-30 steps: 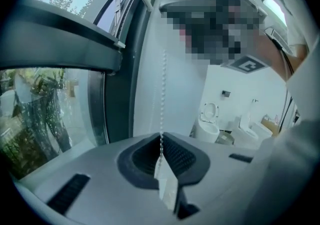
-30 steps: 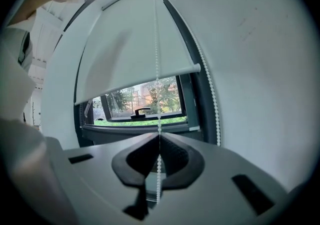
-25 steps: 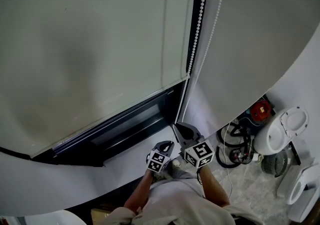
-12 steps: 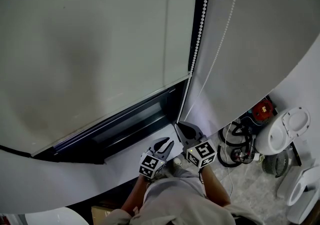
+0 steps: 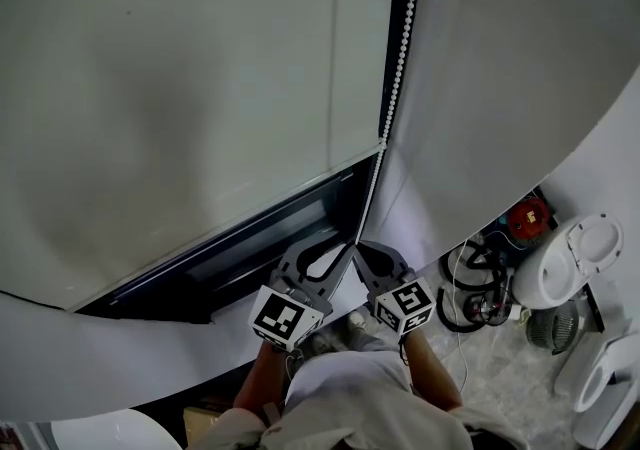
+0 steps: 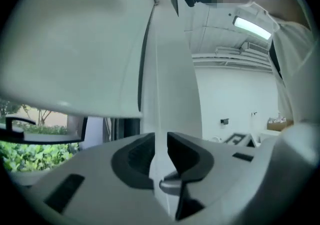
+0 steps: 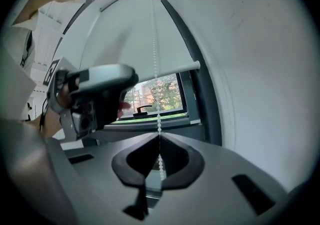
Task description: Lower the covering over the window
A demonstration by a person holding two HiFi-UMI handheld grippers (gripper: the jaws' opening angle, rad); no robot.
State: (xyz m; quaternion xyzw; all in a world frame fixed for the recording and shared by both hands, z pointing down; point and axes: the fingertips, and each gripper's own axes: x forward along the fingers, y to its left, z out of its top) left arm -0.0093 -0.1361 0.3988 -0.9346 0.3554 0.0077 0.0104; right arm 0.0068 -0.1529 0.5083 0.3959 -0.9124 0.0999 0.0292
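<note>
likely light, slippery bead chain (image 7: 158,114) clamped in the shut right gripper (image 7: 159,141) at the edge of the blind (image 5: 180,88); left gripper (image 6: 161,144), jaws just opened and holding nothing, should pinch between beads higher up.

The window covering (image 5: 180,88) is pale, matt cloth, smooth and plain. Beside it hangs a bead chain (image 5: 400,48) of small white beads, slightly glossy, plastic by the look. The window frame (image 5: 250,243) is dark and smooth with a dull sheen. The right tool (image 7: 159,136) is matt grey plastic with darker matt inner pads. The wall (image 5: 500,88) is white and smooth. The floor (image 5: 495,383) is mottled grey, like stone or tile.
</note>
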